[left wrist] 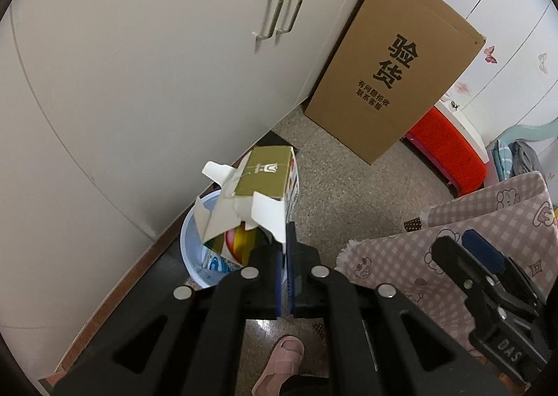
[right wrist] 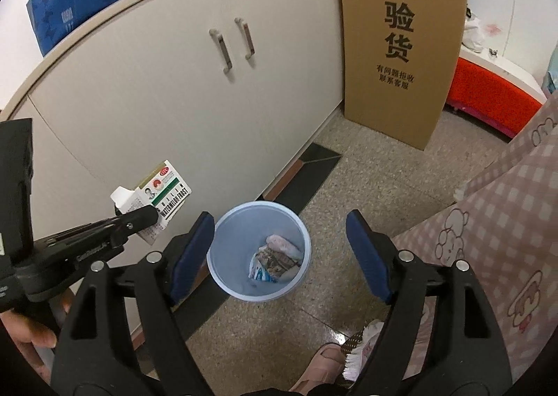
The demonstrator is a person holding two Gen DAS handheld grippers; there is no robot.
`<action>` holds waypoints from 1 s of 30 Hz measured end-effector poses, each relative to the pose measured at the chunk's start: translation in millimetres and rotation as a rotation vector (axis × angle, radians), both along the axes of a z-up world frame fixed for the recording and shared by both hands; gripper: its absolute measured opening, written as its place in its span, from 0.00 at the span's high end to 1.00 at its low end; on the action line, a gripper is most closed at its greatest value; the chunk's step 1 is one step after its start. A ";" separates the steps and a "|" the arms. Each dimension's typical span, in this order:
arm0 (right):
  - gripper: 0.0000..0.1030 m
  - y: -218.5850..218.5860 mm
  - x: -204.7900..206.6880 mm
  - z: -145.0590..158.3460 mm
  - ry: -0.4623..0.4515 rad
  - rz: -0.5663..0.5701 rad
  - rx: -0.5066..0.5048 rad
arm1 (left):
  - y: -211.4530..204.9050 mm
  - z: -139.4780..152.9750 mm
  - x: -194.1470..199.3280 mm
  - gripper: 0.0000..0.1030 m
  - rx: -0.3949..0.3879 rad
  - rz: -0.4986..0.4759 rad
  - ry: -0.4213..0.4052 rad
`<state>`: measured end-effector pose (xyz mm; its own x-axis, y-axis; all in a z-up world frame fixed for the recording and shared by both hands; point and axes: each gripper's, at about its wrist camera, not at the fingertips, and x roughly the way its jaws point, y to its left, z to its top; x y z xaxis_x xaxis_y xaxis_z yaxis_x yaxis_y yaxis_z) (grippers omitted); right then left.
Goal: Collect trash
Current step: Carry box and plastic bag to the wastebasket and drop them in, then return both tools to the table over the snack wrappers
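Observation:
My left gripper [left wrist: 286, 249] is shut on an opened small carton [left wrist: 261, 183], pinching one of its white flaps, and holds it above the light blue bin [left wrist: 191, 242]. In the right wrist view the same carton [right wrist: 160, 193] hangs to the left of and above the bin [right wrist: 259, 218], held in the left gripper [right wrist: 148, 218]. The bin stands on the floor by the cabinet and holds a few crumpled wrappers [right wrist: 275, 260]. My right gripper [right wrist: 279, 256] is open and empty above the bin; it also shows at the right of the left wrist view [left wrist: 464, 249].
A white cabinet [right wrist: 174, 89] with two handles runs along the left. A tall brown cardboard box [right wrist: 401, 47] leans at its end. A red stool [right wrist: 488, 96] stands behind. A pink checked cloth [right wrist: 505, 221] hangs at the right. A pink slipper [left wrist: 279, 361] is below.

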<state>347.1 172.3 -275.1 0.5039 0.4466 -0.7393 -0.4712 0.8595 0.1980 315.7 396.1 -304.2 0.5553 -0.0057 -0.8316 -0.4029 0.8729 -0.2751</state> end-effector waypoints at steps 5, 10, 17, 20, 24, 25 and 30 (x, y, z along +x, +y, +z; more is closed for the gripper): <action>0.25 -9.8 0.2 7.8 -0.027 -0.019 0.016 | -5.4 9.1 13.3 0.97 0.020 -0.009 -0.006; 0.24 -19.5 1.5 10.2 -0.032 -0.039 0.020 | -2.6 12.5 22.9 0.38 0.047 0.049 0.009; 0.24 -31.9 -4.0 16.2 -0.036 -0.056 0.023 | -3.6 11.9 19.7 0.11 0.049 0.103 0.038; 0.24 -41.0 -7.8 24.1 -0.045 -0.069 0.032 | -13.2 21.4 11.7 0.11 0.071 0.083 0.022; 0.24 -53.9 -16.9 42.4 -0.072 -0.081 0.051 | -28.1 41.0 0.6 0.11 0.083 0.068 -0.017; 0.24 -56.2 -19.6 46.9 -0.078 -0.084 0.056 | -32.7 48.1 -3.6 0.11 0.084 0.063 -0.032; 0.24 -82.8 -36.5 82.1 -0.134 -0.107 0.102 | -57.3 80.1 -20.9 0.11 0.088 0.037 -0.097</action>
<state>310.6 89.5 -193.1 0.6435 0.4546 -0.6159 -0.4064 0.8847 0.2284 294.8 338.8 -224.1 0.6320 0.0866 -0.7701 -0.4101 0.8806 -0.2375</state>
